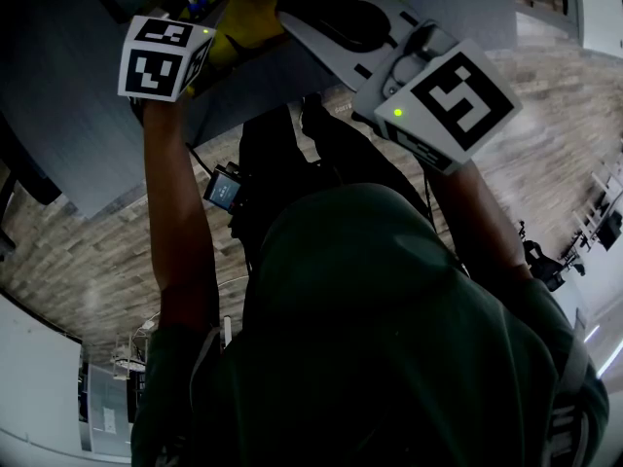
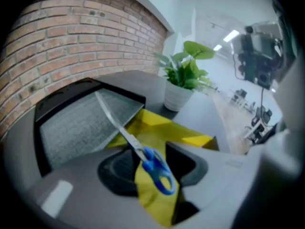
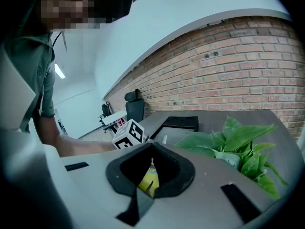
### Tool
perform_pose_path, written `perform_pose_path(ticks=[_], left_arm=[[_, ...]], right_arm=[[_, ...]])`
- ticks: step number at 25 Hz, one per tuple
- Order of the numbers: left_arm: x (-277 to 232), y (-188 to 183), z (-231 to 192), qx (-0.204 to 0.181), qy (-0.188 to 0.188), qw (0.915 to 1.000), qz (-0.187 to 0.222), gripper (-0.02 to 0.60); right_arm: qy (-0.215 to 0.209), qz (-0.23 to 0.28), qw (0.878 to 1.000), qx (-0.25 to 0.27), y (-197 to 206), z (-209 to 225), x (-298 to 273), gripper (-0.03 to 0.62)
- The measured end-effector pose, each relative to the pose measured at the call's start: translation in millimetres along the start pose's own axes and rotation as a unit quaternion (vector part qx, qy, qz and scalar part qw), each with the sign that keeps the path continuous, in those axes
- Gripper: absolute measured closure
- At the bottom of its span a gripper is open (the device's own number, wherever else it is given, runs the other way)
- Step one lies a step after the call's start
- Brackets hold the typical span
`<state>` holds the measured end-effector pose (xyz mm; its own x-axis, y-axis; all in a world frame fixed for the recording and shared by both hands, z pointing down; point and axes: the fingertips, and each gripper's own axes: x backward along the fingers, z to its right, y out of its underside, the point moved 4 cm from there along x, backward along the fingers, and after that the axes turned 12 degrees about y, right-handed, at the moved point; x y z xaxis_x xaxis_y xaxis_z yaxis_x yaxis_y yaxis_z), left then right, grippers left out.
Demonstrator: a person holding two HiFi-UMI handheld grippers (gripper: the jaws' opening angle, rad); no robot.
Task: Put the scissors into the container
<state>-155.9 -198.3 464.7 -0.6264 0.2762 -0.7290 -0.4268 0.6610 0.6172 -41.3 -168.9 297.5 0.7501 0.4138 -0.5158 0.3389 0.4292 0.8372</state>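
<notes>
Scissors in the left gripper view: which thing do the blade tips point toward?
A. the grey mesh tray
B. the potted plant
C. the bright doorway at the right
A: the scissors, blue handles nearest the camera, run up and to the left, so their blades lie across the grey mesh tray; the potted plant stands off to the right.
</notes>
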Motion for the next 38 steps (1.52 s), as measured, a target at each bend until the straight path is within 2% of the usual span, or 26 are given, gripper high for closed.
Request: perform_pose_path(ticks=[7, 26, 32, 38], left_arm=[[17.4, -4.9, -2.9, -0.011, -0.023, 0.9997, 0.0, 0.428], [80.9, -31.5, 13.7, -0.042, -0.077, 0.9955, 0.037, 0.428], [121.7, -46.5, 28.0, -0.062, -0.111, 0.989, 0.076, 0.428], [167.3, -63.2, 56.7, -0.086, -0.148, 0.9768, 0.129, 0.444]], right_arm=[[-0.002, 0.009, 1.0, 0.007, -5.6, -2.1, 3.6, 0.586], [-0.005, 0.032, 0.999, 0.029, -22.0, -10.4, 24.0, 0.586], [-0.006, 0.057, 0.998, 0.041, -31.7, -15.0, 35.8, 0.586], [-0.016, 0.071, 0.996, 0.058, -40.1, -23.0, 55.6, 0.587]])
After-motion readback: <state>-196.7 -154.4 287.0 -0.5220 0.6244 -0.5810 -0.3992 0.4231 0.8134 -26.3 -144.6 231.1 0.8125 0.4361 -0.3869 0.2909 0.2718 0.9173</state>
